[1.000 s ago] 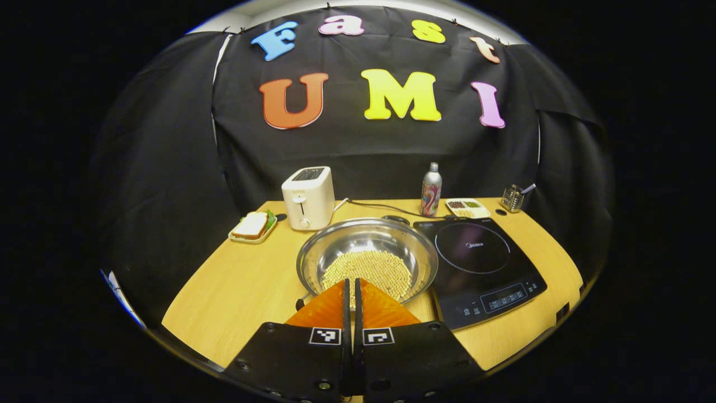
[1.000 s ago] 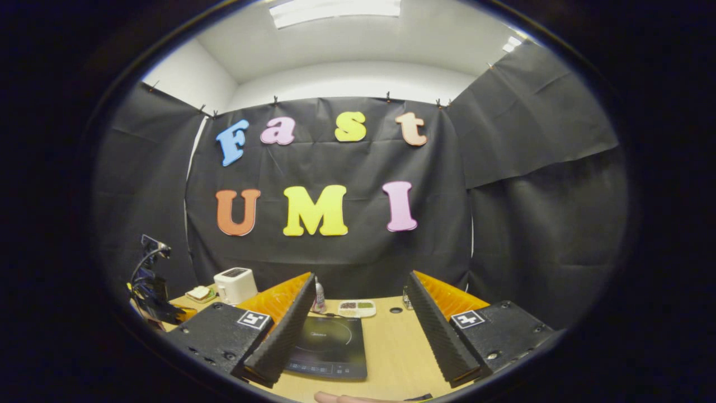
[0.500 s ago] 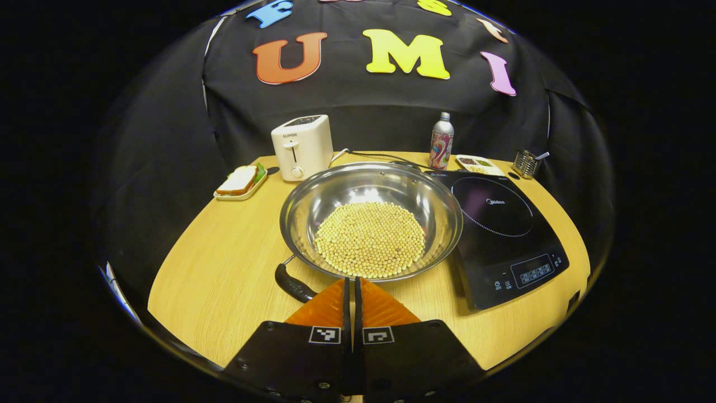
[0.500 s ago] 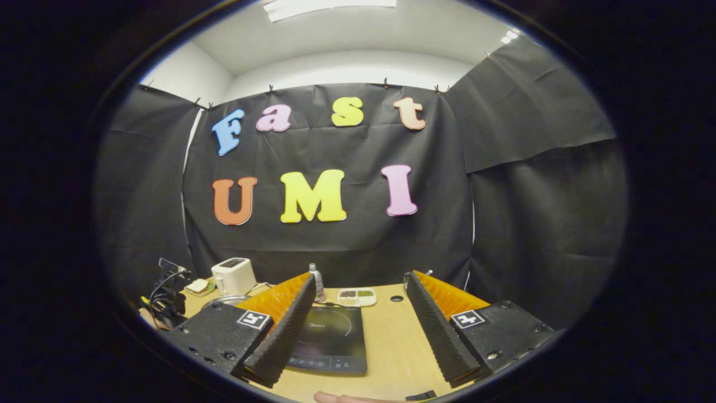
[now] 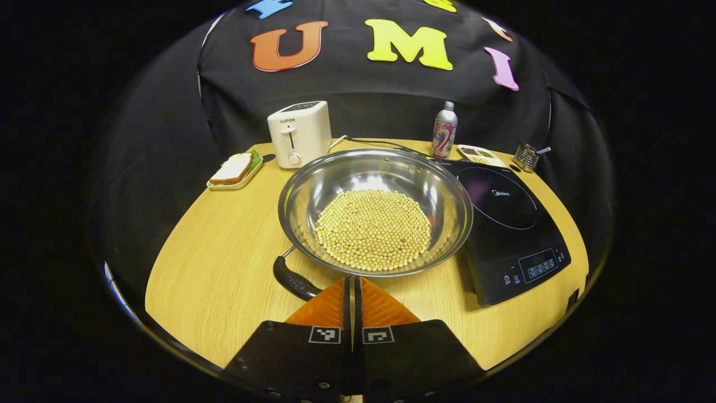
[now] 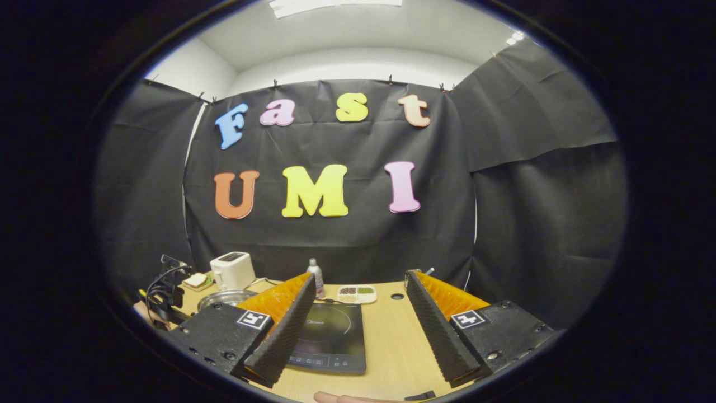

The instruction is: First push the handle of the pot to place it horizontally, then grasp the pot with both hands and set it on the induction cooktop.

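- While your left gripper (image 5: 353, 280) sits at bottom centre of the left gripper view, its fingers are pressed together, nothing between them, tips just below the pot's near rim.
- Pot (image 5: 313, 184) is mid-frame in that view, on the wooden table (image 5: 224, 246), steel, holding a round bed of pale beans (image 5: 373, 228).
- Pot handle (image 5: 293, 280) is black, sticks out toward lower left of the frame, just left of your fingertips; touching or not, cannot tell.
- Induction cooktop (image 5: 514, 224) is at right of frame, right beside the pot; pot's right rim seems to overlap its left edge.
- Top of frame, left to right: sandwich plate (image 5: 234, 169), white toaster (image 5: 299, 133), bottle (image 5: 444, 130), small divided dish (image 5: 475, 153), metal holder (image 5: 526, 157).
- Your right gripper (image 6: 358, 313) is at the bottom of the right gripper view, fingers spread wide, holding nothing, up over the table.
- Cooktop (image 6: 330, 338) shows between those fingers, low centre; pot (image 6: 224, 298) is at lower left, beside the left finger.
- Left gripper (image 6: 159, 291) with its cables shows far lower left.
- A fingertip (image 6: 335, 398) shows at the bottom edge.
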`<state>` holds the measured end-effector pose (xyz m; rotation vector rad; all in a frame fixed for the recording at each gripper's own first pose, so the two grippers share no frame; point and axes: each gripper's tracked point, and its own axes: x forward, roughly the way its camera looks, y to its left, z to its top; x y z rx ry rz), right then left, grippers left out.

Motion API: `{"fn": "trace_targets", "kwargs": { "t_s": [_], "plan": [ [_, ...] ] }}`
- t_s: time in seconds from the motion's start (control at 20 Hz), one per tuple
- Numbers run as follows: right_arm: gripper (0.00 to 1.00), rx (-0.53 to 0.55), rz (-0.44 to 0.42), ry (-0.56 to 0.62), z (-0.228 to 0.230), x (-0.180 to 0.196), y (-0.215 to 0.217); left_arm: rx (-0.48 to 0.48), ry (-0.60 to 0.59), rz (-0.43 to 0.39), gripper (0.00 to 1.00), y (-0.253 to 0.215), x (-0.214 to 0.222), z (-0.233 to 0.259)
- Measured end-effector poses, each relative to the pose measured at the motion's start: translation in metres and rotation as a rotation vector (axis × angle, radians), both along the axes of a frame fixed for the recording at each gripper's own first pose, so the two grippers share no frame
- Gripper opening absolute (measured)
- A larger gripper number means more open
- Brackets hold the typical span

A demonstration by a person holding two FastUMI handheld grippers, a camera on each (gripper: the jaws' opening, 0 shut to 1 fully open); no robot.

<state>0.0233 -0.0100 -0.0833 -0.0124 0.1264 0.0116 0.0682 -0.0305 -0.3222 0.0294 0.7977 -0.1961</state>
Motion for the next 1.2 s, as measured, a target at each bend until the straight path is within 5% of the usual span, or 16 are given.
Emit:
{"fn": "trace_targets", "kwargs": {
  "t_s": [0.05, 0.1, 0.2, 0.25, 0.4, 0.5, 0.55, 1.2],
  "plan": [
    [1.0, 0.0, -0.002, 0.001, -0.001, 0.001, 0.0, -0.003, 0.001, 0.004, 0.09, 0.002, 0.002, 0.0],
    [0.99, -0.001, -0.003, 0.001, -0.001, 0.002, 0.0, -0.005, 0.006, 0.008, 0.0, 0.005, 0.002, -0.001],
    [0.99, 0.001, -0.003, 0.003, -0.002, 0.002, -0.001, -0.007, 0.011, 0.024, 0.09, 0.014, 0.007, -0.001],
    [1.0, 0.003, -0.005, 0.005, -0.002, 0.003, -0.002, -0.008, 0.013, 0.031, 0.0, 0.019, 0.01, -0.002],
    [0.99, 0.007, -0.007, 0.013, -0.006, 0.004, -0.004, -0.019, 0.021, 0.061, 0.0, 0.033, 0.017, -0.003],
    [0.99, 0.009, -0.005, 0.013, -0.007, 0.006, -0.004, -0.018, 0.026, 0.072, 0.09, 0.04, 0.023, -0.005],
    [1.0, 0.007, -0.006, 0.013, -0.009, 0.008, -0.005, -0.02, 0.025, 0.076, 0.0, 0.044, 0.026, -0.005],
    [1.0, 0.003, 0.004, 0.012, -0.015, 0.013, -0.003, -0.013, 0.035, 0.137, 0.0, 0.074, 0.067, -0.01]
  ]
}}
